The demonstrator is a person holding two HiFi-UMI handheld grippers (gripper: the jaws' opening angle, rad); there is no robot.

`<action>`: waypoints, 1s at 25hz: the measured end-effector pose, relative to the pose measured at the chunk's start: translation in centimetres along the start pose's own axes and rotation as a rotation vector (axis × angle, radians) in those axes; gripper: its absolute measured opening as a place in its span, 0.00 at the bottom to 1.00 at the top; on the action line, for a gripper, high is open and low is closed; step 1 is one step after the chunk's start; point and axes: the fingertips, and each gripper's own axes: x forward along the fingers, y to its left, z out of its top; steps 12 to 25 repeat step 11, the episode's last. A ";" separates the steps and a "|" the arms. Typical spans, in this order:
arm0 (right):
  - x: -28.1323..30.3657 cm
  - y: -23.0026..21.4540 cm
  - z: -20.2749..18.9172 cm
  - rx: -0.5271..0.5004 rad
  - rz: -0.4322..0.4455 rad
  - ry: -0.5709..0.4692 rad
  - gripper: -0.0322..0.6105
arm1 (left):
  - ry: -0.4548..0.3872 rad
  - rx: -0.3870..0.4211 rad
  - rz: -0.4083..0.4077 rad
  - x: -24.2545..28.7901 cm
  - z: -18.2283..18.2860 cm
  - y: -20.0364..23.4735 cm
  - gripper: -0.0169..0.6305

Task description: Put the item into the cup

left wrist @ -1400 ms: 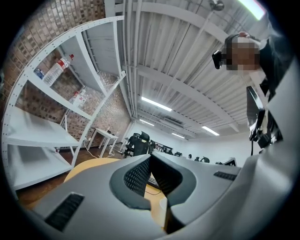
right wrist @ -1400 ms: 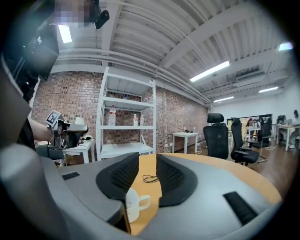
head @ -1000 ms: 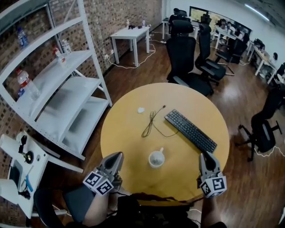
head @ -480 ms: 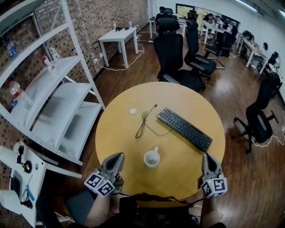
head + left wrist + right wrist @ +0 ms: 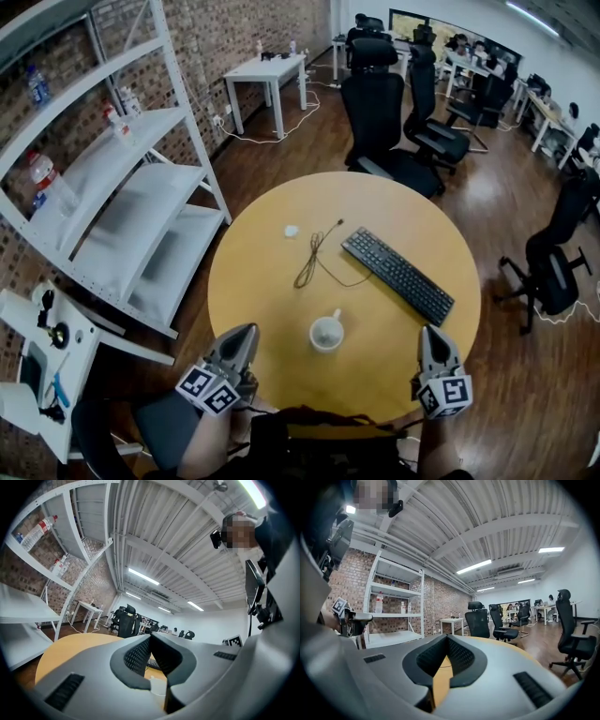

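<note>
A white cup (image 5: 326, 333) with a handle stands upright on the round yellow table (image 5: 272, 309), near its front edge. A small white item (image 5: 292, 231) lies far back on the left of the table. My left gripper (image 5: 242, 330) hovers at the near edge, left of the cup. Its jaws meet at the tips with nothing between them. In the left gripper view the cup (image 5: 158, 688) shows below the left gripper (image 5: 150, 636). My right gripper (image 5: 429, 330) sits at the near right edge, tips together and empty, as the right gripper view confirms (image 5: 446, 637).
A black keyboard (image 5: 398, 275) lies diagonally on the right half of the table, with a thin dark cable (image 5: 314, 258) looped to its left. White shelving (image 5: 122, 187) stands to the left, and black office chairs (image 5: 384, 112) stand behind the table.
The head view has shifted slightly. Both grippers stay at the near table edge, and nothing on the table has moved.
</note>
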 end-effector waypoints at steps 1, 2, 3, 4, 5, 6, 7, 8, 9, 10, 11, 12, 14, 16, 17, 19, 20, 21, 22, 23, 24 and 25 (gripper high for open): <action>0.1 0.1 0.1 0.001 0.003 -0.002 0.06 | 0.000 -0.001 0.006 -0.2 -0.1 0.1 0.02; 0.2 0.1 0.1 0.003 0.005 -0.005 0.06 | -0.002 -0.002 0.011 -0.4 -0.1 0.2 0.02; 0.3 0.1 0.2 0.005 0.008 -0.005 0.06 | -0.003 -0.004 0.015 -0.5 -0.2 0.3 0.02; 0.4 0.1 0.2 0.005 0.010 -0.004 0.06 | -0.005 -0.005 0.019 -0.6 -0.2 0.4 0.02; 0.5 0.1 0.2 0.004 0.013 -0.005 0.06 | -0.006 -0.006 0.023 -0.7 -0.2 0.5 0.02; 0.6 0.2 0.3 0.002 0.015 -0.008 0.06 | -0.006 -0.007 0.025 -0.8 -0.1 0.6 0.02; 0.7 0.3 0.4 0.002 0.017 -0.010 0.06 | -0.006 -0.007 0.025 -0.8 -0.1 0.7 0.02; 0.8 0.3 0.5 0.002 0.017 -0.010 0.06 | -0.007 -0.007 0.025 -0.8 -0.1 0.7 0.02; 0.8 0.4 0.5 0.004 0.017 -0.009 0.06 | -0.008 -0.008 0.024 -0.7 0.0 0.7 0.02; 0.9 0.5 0.5 0.006 0.017 -0.009 0.06 | -0.009 -0.008 0.023 -0.7 0.0 0.7 0.02; 1.0 0.5 0.6 0.008 0.018 -0.009 0.06 | -0.010 -0.009 0.022 -0.7 0.0 0.7 0.02; 1.0 0.5 0.6 0.008 0.018 -0.009 0.06 | -0.010 -0.009 0.022 -0.7 0.0 0.7 0.02; 1.0 0.5 0.6 0.008 0.018 -0.009 0.06 | -0.010 -0.009 0.022 -0.7 0.0 0.7 0.02; 1.0 0.5 0.6 0.008 0.018 -0.009 0.06 | -0.010 -0.009 0.022 -0.7 0.0 0.7 0.02; 1.0 0.5 0.6 0.008 0.018 -0.009 0.06 | -0.010 -0.009 0.022 -0.7 0.0 0.7 0.02; 1.0 0.5 0.6 0.008 0.018 -0.009 0.06 | -0.010 -0.009 0.022 -0.7 0.0 0.7 0.02; 1.0 0.5 0.6 0.008 0.018 -0.009 0.06 | -0.010 -0.009 0.022 -0.7 0.0 0.7 0.02; 1.0 0.5 0.6 0.008 0.018 -0.009 0.06 | -0.010 -0.009 0.022 -0.7 0.0 0.7 0.02; 1.0 0.5 0.6 0.008 0.018 -0.009 0.06 | -0.010 -0.009 0.022 -0.7 0.0 0.7 0.02; 1.0 0.5 0.6 0.008 0.018 -0.009 0.06 | -0.010 -0.009 0.022 -0.7 0.0 0.7 0.02; 1.0 0.5 0.6 0.008 0.018 -0.009 0.06 | -0.010 -0.009 0.022 -0.7 0.0 0.7 0.02; 1.0 0.5 0.6 0.008 0.018 -0.009 0.06 | -0.010 -0.009 0.022 -0.7 0.0 0.7 0.02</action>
